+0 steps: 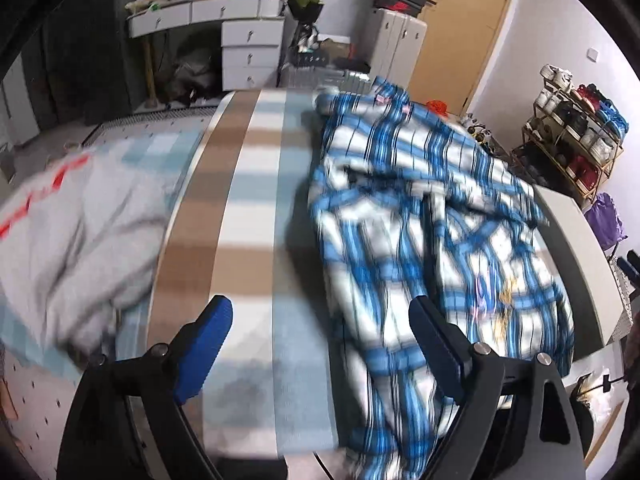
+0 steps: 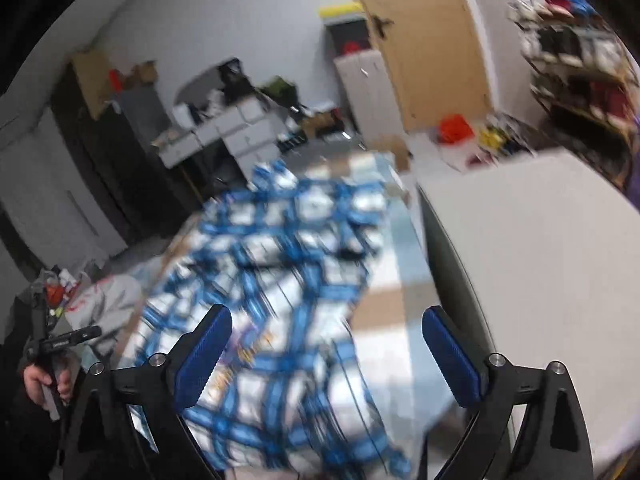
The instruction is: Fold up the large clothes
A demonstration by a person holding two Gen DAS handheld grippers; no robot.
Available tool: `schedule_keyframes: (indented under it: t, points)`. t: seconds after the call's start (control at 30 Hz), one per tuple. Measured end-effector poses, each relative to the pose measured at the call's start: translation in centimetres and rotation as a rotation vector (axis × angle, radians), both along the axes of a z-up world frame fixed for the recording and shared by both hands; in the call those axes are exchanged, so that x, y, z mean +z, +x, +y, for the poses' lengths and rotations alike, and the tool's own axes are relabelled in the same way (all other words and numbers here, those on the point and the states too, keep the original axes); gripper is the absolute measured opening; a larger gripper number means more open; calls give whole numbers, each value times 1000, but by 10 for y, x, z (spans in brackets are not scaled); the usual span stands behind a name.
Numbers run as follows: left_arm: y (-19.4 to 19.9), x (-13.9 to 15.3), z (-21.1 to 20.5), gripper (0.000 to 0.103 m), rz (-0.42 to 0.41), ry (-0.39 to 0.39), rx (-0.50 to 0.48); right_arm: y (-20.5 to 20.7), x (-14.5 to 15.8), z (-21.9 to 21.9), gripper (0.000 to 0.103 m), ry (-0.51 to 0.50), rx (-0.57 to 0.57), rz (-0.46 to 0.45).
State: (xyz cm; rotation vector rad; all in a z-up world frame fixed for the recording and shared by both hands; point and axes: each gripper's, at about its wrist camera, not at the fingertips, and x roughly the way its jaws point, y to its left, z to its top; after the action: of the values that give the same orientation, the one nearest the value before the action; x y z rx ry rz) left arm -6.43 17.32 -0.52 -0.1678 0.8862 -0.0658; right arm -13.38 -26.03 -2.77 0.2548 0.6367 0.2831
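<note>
A blue and white plaid shirt [image 1: 432, 216] lies crumpled on the right part of a striped blanket [image 1: 248, 208] that covers the table. My left gripper [image 1: 320, 320] is open and empty, just above the blanket at the shirt's left edge. In the right wrist view the same shirt [image 2: 276, 280] lies below and ahead, blurred by motion. My right gripper [image 2: 326, 328] is open and empty above the shirt's near right part. A grey garment with red marks [image 1: 68, 232] lies heaped at the left.
A bare white tabletop [image 2: 540, 248] lies right of the blanket. Behind stand a white drawer desk [image 1: 240, 40], a wooden door [image 1: 460, 28] and a cluttered shelf rack [image 1: 572, 132]. The person's left hand with its gripper handle [image 2: 48, 364] shows at the far left.
</note>
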Motion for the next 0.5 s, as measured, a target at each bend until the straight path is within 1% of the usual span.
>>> schedule_keyframes:
  t: [0.07,0.13,0.2,0.23,0.27,0.3,0.33,0.37,0.4,0.47,0.5]
  points:
    - [29,16,-3,87,-22,6,-11,26,16,9,98,35,42,-19]
    - [65,32,-10,87,-46,3,-42,63,38,23,98,81,94,-31]
    - [111,50,-18,87,-74,7,-43,100,60,35,98,120,128,-43]
    - [130,56,-21,87,-73,6,-57,120,72,41,98,149,141,-52]
    - [154,60,-24,87,-66,1,-81,153,87,51,100,193,166,-51]
    - [181,64,-27,87,-65,-5,-75,172,95,54,102,211,187,-40]
    - [205,68,-30,87,-68,-4,-55,208,102,65,102,210,194,-21]
    - [222,68,-33,87,-66,-12,-60,230,106,72,102,193,183,-15]
    - [248,66,-38,87,-47,-34,-90,259,107,82,102,165,172,-4]
    - [294,50,-50,87,4,-89,-138,332,94,108,102,111,187,72]
    - [323,35,-56,87,66,-140,-166,355,83,115,102,92,186,109]
